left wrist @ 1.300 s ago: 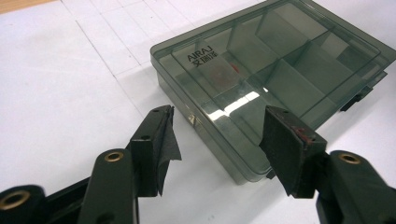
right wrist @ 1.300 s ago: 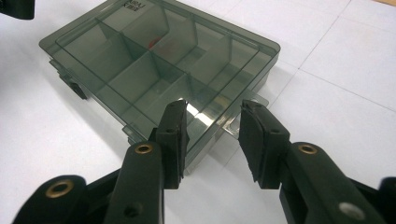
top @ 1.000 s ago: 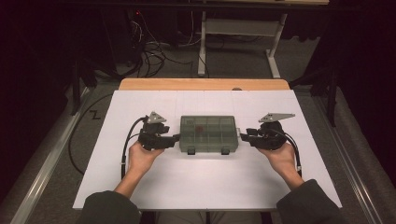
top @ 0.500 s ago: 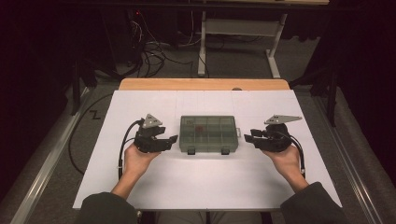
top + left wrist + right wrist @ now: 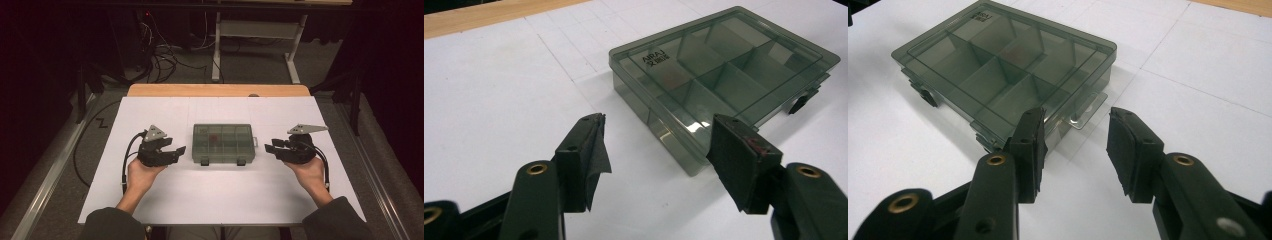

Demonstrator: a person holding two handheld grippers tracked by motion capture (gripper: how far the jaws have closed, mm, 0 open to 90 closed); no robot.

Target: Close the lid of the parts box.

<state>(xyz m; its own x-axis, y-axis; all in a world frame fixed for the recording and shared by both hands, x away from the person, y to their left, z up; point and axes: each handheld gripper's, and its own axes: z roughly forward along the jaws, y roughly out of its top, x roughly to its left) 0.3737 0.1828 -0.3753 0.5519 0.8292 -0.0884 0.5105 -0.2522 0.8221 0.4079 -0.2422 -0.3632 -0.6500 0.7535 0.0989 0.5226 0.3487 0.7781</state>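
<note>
The left gripper [image 5: 176, 150] lies low over the white table [image 5: 165, 200] with its jaws spread wide and nothing between them; they have just been opening. Its tips point at the left end of the box and stop just short of it. The right gripper [image 5: 269, 148] also stands parted and empty, aimed at the box's right end, slightly farther off. Between the two sits the organiser box [image 5: 223, 143], a flat case of smoky translucent grey plastic lying at the middle of the table, lid down. Partition walls show through the lid, dividing it into rows of compartments. From the high view a small reddish item [image 5: 213, 138] lies in one compartment of the rear row; what it is cannot be made out. The printed label [image 5: 653, 57] near one corner is too small to read with certainty.
</note>
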